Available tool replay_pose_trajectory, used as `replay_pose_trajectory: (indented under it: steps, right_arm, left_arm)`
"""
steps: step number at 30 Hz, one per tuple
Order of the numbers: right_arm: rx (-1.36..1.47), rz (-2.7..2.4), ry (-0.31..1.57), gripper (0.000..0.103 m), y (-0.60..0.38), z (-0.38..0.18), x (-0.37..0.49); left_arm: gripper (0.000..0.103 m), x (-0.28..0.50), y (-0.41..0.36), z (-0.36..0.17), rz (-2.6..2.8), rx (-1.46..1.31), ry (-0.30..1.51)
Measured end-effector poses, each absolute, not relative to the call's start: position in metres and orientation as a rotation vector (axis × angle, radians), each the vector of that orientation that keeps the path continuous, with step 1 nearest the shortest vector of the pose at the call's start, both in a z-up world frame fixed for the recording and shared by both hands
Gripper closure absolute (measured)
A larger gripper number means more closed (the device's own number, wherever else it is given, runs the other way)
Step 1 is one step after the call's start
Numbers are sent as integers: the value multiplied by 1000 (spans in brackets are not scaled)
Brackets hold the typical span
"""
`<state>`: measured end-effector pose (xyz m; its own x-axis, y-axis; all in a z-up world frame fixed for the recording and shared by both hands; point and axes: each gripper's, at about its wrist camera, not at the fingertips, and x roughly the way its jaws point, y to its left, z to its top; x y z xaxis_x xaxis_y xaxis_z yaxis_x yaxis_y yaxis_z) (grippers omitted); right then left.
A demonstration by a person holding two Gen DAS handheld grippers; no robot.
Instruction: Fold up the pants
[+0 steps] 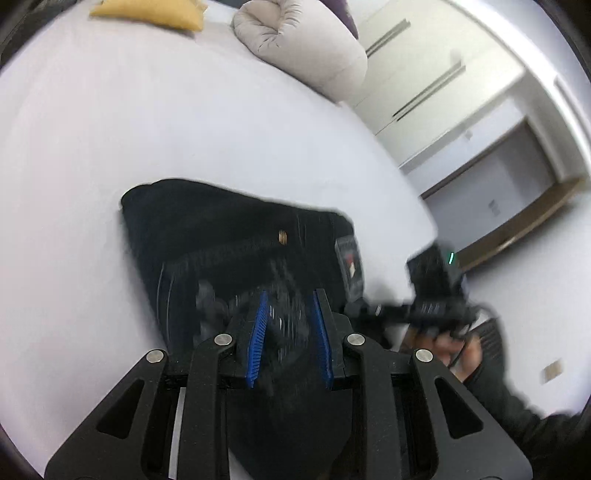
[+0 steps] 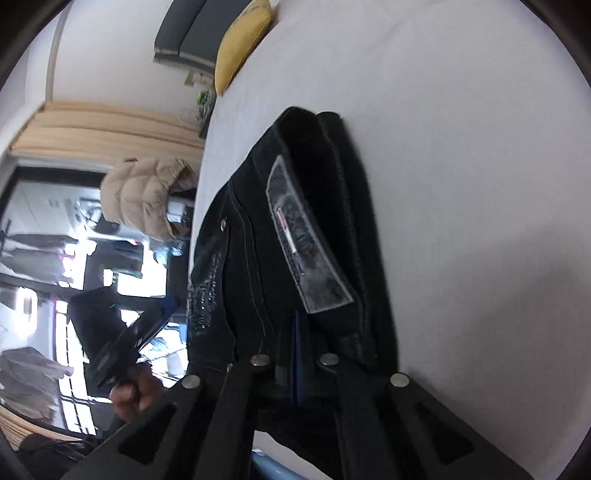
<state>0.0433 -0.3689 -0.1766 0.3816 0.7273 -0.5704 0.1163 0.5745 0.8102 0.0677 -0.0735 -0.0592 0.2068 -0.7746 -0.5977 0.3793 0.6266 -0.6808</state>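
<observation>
My left gripper hangs over the black pants, which lie folded in a dark bundle on the white bed. Blue fingers stand a bit apart w/ dark cloth between them; the view's blurred, so I can't tell if the pads bite. A yellow pillow and a rolled grey duvet sit at the far end. To the right, my right gripper is low over the same pants, fingers together, blue pads closed to a thin line w/ black fabric around them. Grey waistband label faces up just ahead. Whether cloth is pinched, can't tell.
</observation>
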Motion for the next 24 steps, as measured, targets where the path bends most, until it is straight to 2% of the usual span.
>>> replay_pose_trajectory:
  steps: [4,10,17,24]
  right_arm:
    - [911,467,1132,103,-367,-179,44]
    - [932,473,1117,103,-365,-188,38]
    - [923,466,1112,103,-371,-191,35]
    - [917,452,1106,103,-369,-190,36]
  left_arm:
    - [94,109,-61,-80,-841,-579,1130]
    - [102,123,-49,-121,-889,-739,1212]
    - [102,97,-29,-146,-912,-802,1156]
    - [102,35,-33,-133,-1019,-626,1142]
